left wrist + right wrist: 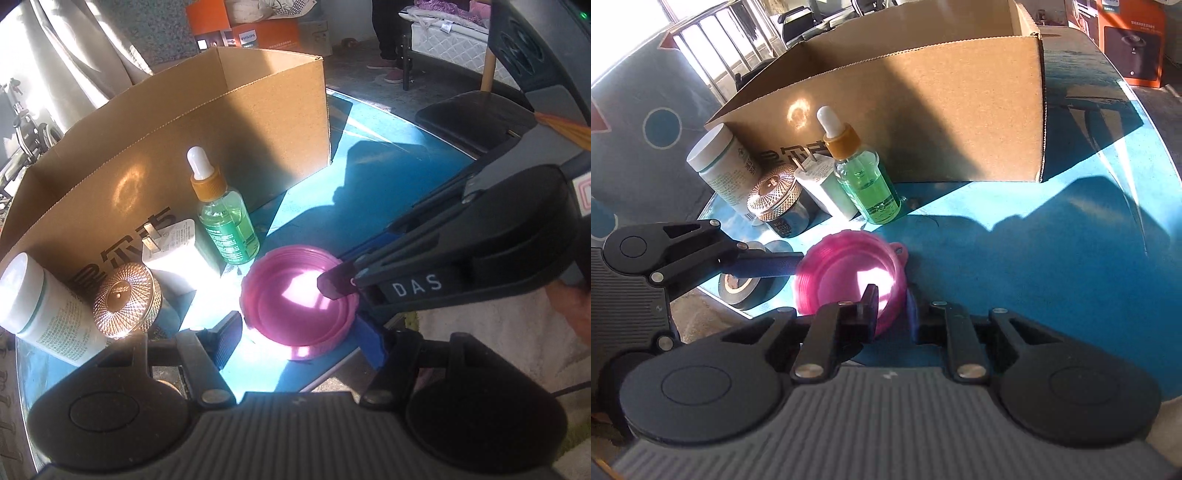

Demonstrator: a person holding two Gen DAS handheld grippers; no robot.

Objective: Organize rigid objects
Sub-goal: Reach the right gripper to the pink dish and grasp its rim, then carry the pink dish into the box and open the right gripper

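A pink threaded lid (291,306) (849,273) lies open side up on the blue table (388,177), near its front edge. My left gripper (301,339) straddles it, with one pad against each side. From the right, my right gripper (347,291) (890,302) is shut on the lid's near rim, one finger inside and one outside. In the right wrist view, one left finger (768,266) touches the lid's left side. Behind stands an open cardboard box (229,122) (923,110).
In front of the box stand a green dropper bottle (227,218) (868,184), a white charger plug (173,251), a copper-lidded jar (125,299) and a white jar (40,302). A black tape roll (742,291) lies at the table's edge. A person's legs are far behind.
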